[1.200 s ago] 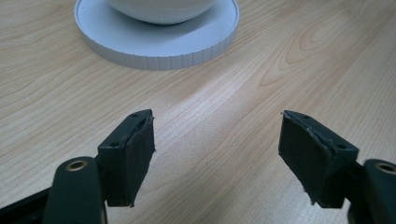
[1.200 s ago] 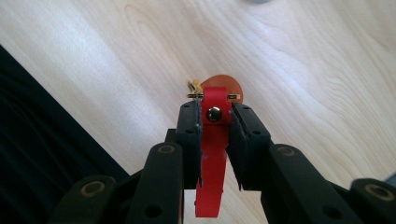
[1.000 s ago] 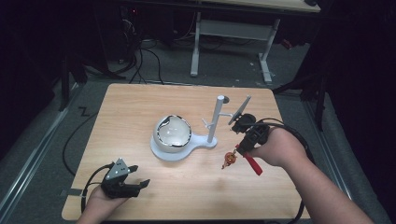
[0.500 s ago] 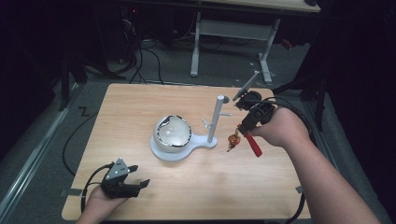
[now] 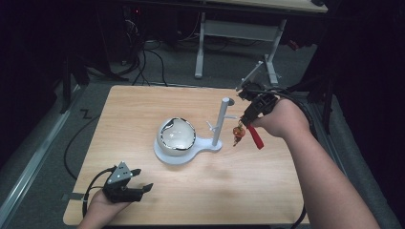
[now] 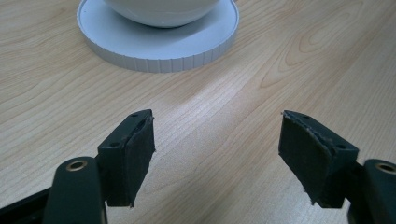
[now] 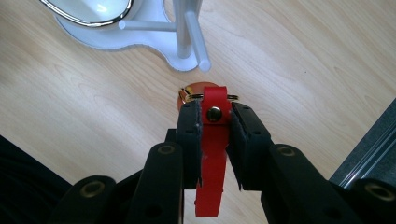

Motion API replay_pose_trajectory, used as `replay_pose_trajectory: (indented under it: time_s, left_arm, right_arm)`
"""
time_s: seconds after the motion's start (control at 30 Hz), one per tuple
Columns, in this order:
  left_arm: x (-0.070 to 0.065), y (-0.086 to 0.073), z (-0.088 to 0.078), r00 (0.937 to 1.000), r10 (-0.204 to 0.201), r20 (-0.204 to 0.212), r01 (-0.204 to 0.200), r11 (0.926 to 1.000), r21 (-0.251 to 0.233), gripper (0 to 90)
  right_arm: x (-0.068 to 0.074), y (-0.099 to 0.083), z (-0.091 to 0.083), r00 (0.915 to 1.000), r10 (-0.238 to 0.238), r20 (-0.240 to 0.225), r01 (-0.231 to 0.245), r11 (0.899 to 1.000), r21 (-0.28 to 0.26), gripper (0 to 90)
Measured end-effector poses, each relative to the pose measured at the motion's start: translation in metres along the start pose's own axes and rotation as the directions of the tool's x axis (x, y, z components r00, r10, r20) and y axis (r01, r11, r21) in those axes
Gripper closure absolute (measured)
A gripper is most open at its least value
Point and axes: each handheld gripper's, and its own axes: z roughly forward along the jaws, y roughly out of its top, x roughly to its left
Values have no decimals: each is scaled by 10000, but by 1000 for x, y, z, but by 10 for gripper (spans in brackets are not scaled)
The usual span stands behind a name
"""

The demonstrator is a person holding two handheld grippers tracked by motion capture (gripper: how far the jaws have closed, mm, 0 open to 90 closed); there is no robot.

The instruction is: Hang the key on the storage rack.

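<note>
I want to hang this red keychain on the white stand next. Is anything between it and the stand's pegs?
Nothing visible blocks it. The right gripper holds the red keychain by its strap, lifted just beside the white stand. The nearest peg sticks out bare, with open air and bare table between them.

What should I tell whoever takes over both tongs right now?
Right tongs: shut on the red strap of a keychain, held above the table just right of the white stand.
Left tongs: open, nothing between them, low over the table's near-left corner, facing the stand's round base.
Done: keychain picked up and lifted.
Left: probably hang its ring on one of the stand's pegs, then release.
</note>
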Motion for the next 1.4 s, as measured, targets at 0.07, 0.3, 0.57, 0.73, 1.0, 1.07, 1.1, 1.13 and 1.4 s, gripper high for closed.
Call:
replay_pose_trajectory:
  time_s: [0.07,0.3,0.57,0.73,1.0,1.07,1.1,1.13,1.4]
  left_arm:
    - [0,0,0,10000,6,-2,-6,10000,3,274]
    - [0,0,0,10000,-6,15,6,10000,-4,274]
    - [0,-1,0,10000,-2,17,2,10000,26,273]
    - [0,-1,0,10000,-24,10,24,10000,35,274]
    - [0,-2,-1,10000,0,44,0,10000,40,273]
    - [0,-1,-1,10000,3,49,-3,10000,37,274]
    - [0,-1,0,10000,0,53,0,10000,42,274]
    - [0,-1,0,10000,4,56,-4,10000,43,274]
    - [-1,-1,0,10000,1,60,-1,10000,77,274]
  right_arm:
    - [-1,4,1,9999,100,-45,-100,10000,5,747]
    - [0,15,4,10000,51,-47,-51,10000,-32,747]
    - [-4,24,9,9996,218,-176,-215,9996,175,746]
    - [-6,29,12,9997,68,-232,-62,9996,270,746]
    - [-4,29,12,9999,-68,-143,71,9997,224,731]
    - [-5,29,8,9999,58,-137,-58,10000,2,691]
    - [-5,28,7,9998,144,-159,-145,9999,-44,690]
    - [-5,28,5,9998,161,-144,-162,9999,-58,689]
    - [-7,25,5,9999,144,2,-144,9997,-184,672]
